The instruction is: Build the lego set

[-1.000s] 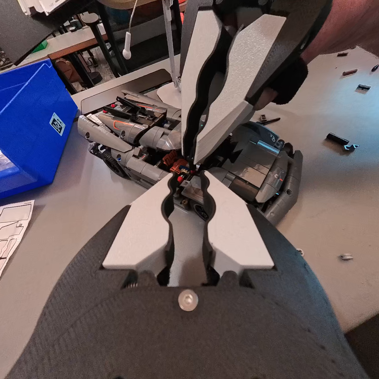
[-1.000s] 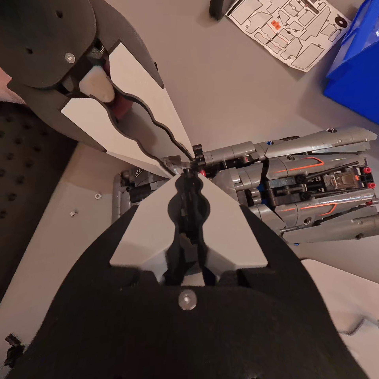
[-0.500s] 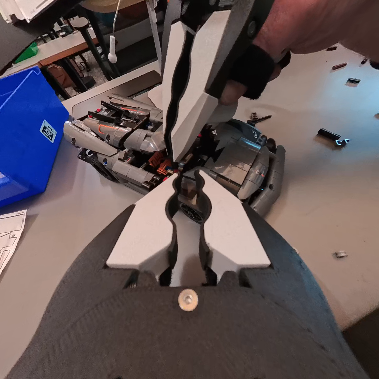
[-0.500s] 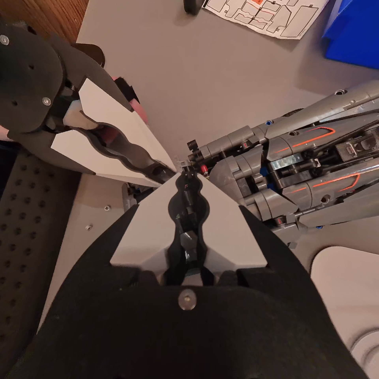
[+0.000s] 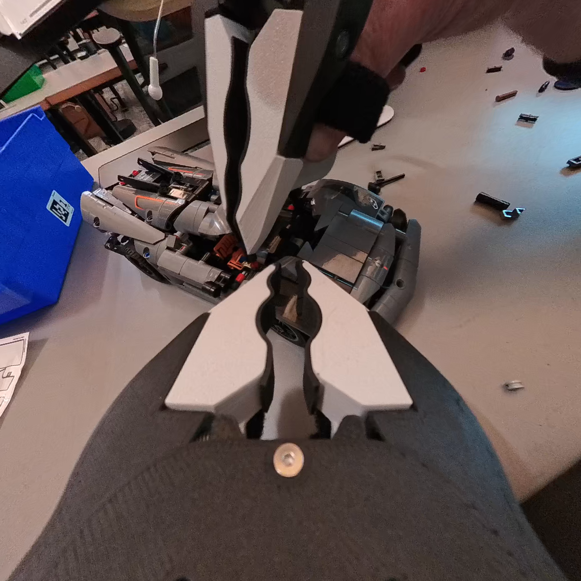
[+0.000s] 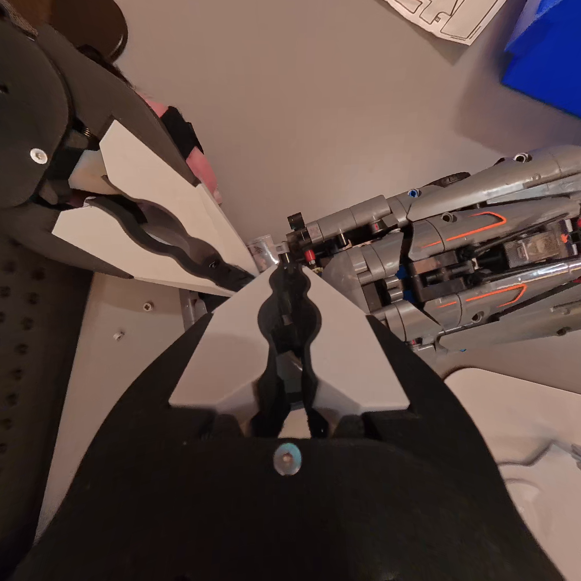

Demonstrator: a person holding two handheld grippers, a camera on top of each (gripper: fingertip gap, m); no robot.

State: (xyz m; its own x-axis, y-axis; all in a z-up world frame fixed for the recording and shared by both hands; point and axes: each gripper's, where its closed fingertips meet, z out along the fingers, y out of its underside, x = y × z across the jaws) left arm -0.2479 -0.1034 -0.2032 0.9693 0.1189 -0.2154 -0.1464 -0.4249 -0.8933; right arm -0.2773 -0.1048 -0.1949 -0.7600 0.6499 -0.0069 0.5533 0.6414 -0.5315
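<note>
— Since you ask about writing first: what can be read here?

— Little that I may repeat. The blue bin on my left side carries a pale sticker with a black code mark, and a white printed sheet of outlined shapes lies flat on the grey table beside it. On the grey Lego car I see orange line markings on the body panels, no wording I can make out.

— Where is the car, and how does it lie?

— On the table, just past my left gripper. In the left wrist view its long axis runs from the bin side across to the right, the rounded end to the right. Which end is the nose, I cannot tell.

— Your fingers?

— My left pair stands narrowly apart, nothing between them, tips over the car's middle. My right gripper is closed on a thin black Lego pin, its tip down at the car's open middle. Small loose pieces lie scattered well off to the right.
</note>
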